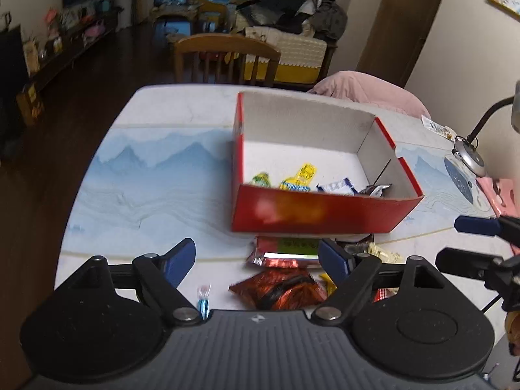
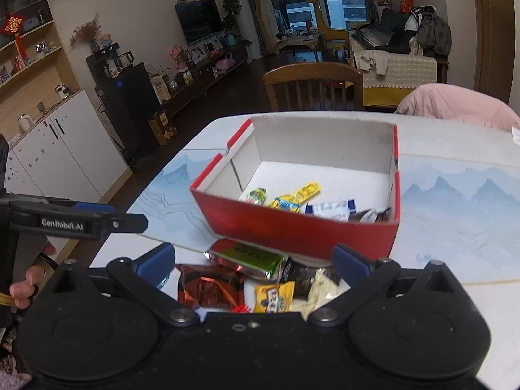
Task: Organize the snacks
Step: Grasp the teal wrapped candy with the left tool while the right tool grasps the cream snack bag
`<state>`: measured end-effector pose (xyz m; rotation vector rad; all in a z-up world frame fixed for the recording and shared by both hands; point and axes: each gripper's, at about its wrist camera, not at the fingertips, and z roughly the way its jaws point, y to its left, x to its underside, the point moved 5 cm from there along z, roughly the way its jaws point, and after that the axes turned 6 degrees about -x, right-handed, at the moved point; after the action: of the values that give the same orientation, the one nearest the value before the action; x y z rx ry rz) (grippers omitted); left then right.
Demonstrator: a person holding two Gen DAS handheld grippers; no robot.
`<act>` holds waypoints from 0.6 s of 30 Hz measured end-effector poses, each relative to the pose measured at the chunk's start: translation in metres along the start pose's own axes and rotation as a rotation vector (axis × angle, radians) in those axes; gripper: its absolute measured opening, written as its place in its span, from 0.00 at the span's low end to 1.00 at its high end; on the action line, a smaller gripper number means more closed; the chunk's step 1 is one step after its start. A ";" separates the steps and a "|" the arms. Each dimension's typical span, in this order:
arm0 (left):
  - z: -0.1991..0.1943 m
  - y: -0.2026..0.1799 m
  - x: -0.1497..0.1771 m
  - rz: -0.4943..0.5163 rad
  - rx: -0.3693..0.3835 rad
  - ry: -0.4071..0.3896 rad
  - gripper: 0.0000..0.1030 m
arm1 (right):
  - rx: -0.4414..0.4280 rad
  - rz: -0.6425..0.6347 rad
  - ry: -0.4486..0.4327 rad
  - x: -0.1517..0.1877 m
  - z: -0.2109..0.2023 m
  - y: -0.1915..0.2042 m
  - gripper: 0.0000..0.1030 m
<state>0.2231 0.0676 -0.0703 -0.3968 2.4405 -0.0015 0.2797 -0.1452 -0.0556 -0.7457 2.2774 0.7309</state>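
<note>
Left gripper [image 1: 258, 261]: jaws spread wide and holding nothing, low centre of the left wrist view, hovering over the loose snacks.
Right gripper [image 2: 253, 265]: jaws likewise spread and empty, low centre of the right wrist view; its tips frame the pile from the other side.
Loose snacks: a heap on the bench just in front of the box's near wall, at lower centre of both views. It includes a red foil packet [image 2: 209, 287], a packet with a green label [image 2: 252, 256], a yellow packet [image 2: 273, 297] and a pale wrapper [image 2: 320, 291].
Stray sweet: a small blue-wrapped piece [image 1: 203, 299] lies apart from the heap, lower left of centre in the left wrist view.
Red box [image 1: 325, 211]: open-topped, white inside, at mid-frame on the bench [image 1: 146, 175].
Box contents: a few small packets along the near inner wall, among them a yellow sachet [image 2: 307, 191] and a white-and-blue wrapper [image 2: 331, 211].
Progress: judged partly done; several items are boxed, while the heap and the stray sweet remain outside.
Hidden or unclear: gripper bodies cover the near edge of the heap, so its full count cannot be told; package print is too blurred to read; the box's near wall hides part of its floor.
</note>
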 end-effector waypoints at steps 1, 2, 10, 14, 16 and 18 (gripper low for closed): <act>0.002 0.004 0.005 -0.007 -0.005 0.010 0.81 | 0.011 -0.007 0.005 0.005 0.002 0.000 1.00; 0.005 0.008 0.010 -0.010 -0.018 0.019 0.81 | 0.022 -0.016 0.012 0.011 0.004 -0.001 1.00; 0.037 0.030 0.055 -0.027 -0.069 0.122 0.81 | 0.128 -0.069 0.116 0.062 0.028 -0.020 1.00; 0.052 0.037 0.066 -0.027 -0.055 0.177 0.81 | 0.144 -0.085 0.143 0.067 0.037 -0.035 1.00; 0.060 0.041 0.070 -0.038 -0.061 0.203 0.80 | 0.156 -0.089 0.159 0.065 0.044 -0.044 1.00; 0.068 0.047 0.072 -0.073 -0.068 0.233 0.80 | 0.167 -0.098 0.169 0.067 0.051 -0.051 0.99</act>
<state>0.1980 0.0983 -0.1723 -0.5429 2.6586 0.0038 0.2901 -0.1681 -0.1503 -0.8602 2.3978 0.4397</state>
